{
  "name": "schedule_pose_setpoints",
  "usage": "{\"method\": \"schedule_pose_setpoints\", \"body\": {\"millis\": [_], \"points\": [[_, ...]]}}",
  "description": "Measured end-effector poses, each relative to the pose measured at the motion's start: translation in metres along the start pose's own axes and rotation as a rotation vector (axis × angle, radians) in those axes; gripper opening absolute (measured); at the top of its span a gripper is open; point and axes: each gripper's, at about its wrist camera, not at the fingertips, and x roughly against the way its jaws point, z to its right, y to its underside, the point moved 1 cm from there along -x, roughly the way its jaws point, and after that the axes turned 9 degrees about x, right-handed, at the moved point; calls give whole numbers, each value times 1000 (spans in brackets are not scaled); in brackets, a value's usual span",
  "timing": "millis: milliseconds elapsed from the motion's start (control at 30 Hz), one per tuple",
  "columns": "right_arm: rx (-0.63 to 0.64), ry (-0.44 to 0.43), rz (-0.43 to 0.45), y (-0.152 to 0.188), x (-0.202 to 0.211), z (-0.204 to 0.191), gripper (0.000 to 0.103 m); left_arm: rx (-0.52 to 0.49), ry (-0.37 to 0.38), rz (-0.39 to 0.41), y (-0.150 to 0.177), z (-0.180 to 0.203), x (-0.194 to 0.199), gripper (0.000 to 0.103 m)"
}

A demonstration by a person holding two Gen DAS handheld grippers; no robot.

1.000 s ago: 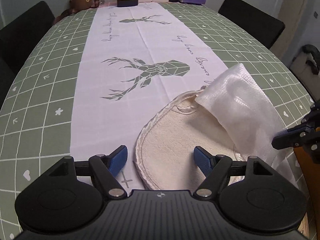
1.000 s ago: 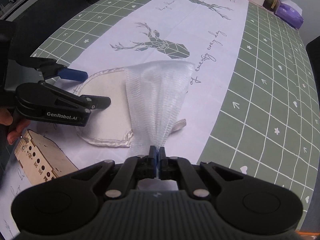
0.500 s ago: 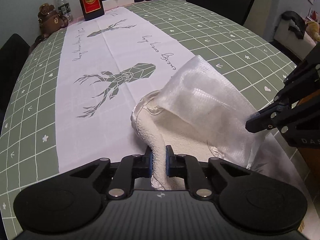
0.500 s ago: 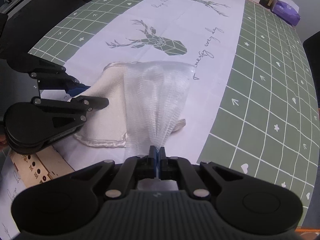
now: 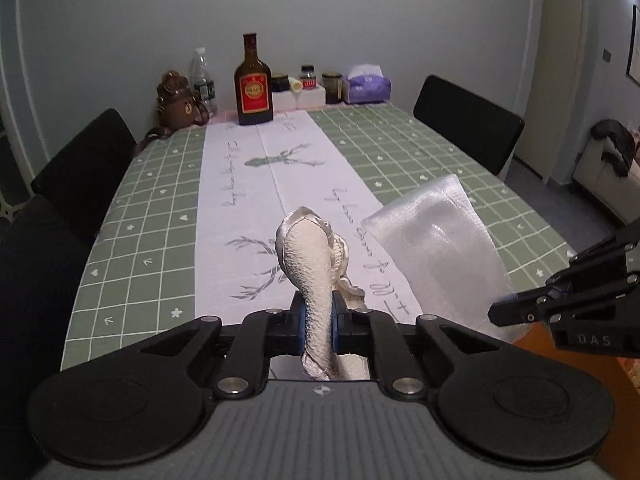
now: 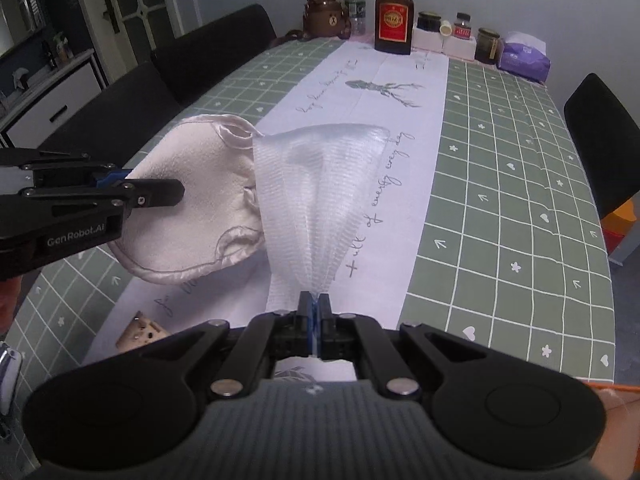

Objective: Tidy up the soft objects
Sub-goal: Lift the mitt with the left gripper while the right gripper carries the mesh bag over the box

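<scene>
The left gripper (image 5: 318,326) has its jaws clamped on the edge of a cream terry pad with satin trim (image 5: 310,252), having just closed on it, and the pad is lifted clear of the tabletop (image 5: 132,240), bunched into a narrow fold that sticks out ahead of the jaws. The right gripper (image 6: 318,312) has its jaws pressed together on the gathered end of a sheer white mesh bag (image 6: 316,188), which fans out wide in front of them and hangs above the white deer-print runner (image 6: 396,92). In the right wrist view the pad and the mesh bag overlap at one edge, the pad just to the left of the bag, and the left gripper comes in from the left across the pad. A light wooden block with holes (image 6: 138,330) lies on the tabletop below the pad. The green checked tablecloth (image 6: 520,184) is bare on either side of the runner. At the far end stand a brown liquor bottle with a red label (image 5: 253,82), a clear water bottle (image 5: 203,76), a brown bear figure (image 5: 176,100), several small jars (image 5: 332,82) and a purple tissue pack (image 5: 367,86). Black chairs (image 5: 468,120) stand along both long sides.
</scene>
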Motion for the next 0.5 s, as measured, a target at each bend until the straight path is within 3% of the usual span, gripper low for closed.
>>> {"method": "schedule_pose_setpoints", "body": {"millis": [233, 500], "points": [[-39, -56, 121, 36, 68, -23, 0, 28, 32, 157, 21, 23, 83, 12], [-45, -7, 165, 108, 143, -25, 0, 86, 140, 260, 67, 47, 156, 12]]}}
